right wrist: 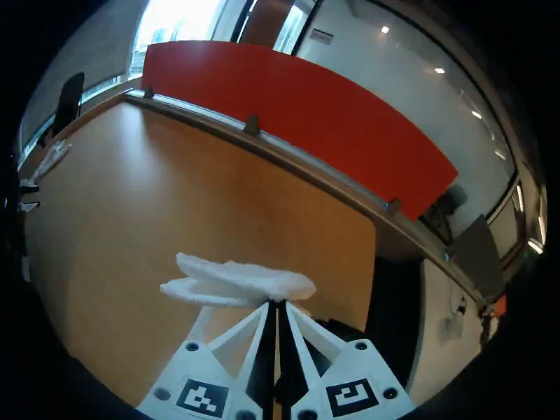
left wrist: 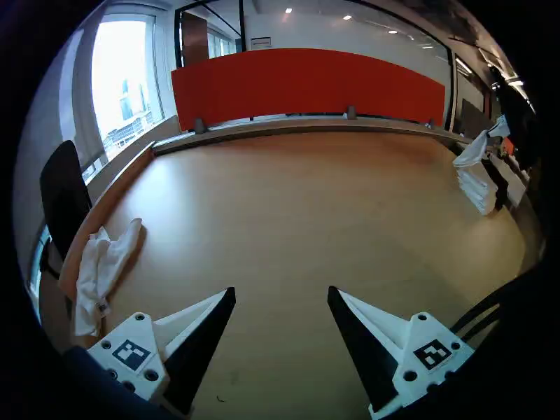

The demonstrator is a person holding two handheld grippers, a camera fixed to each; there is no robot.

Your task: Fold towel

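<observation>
Gripping a white towel [right wrist: 238,283] over the counter [right wrist: 140,196], the right gripper [right wrist: 278,303] has jaws clenched on it. Left gripper [left wrist: 281,290] jaws stand released over the counter.

In the right gripper view, the white towel [right wrist: 238,283] had its pinched edge hidden between the fingers of the right gripper [right wrist: 277,308]. In the left gripper view, the stacked towels [left wrist: 479,187] far right were too small to count.

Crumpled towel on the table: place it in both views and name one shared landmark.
Left gripper view: the crumpled towel lies lower left, by the table edge.
Right gripper view: the crumpled towel sits far left, small.
Shared landmark: the red panel behind the table.
</observation>
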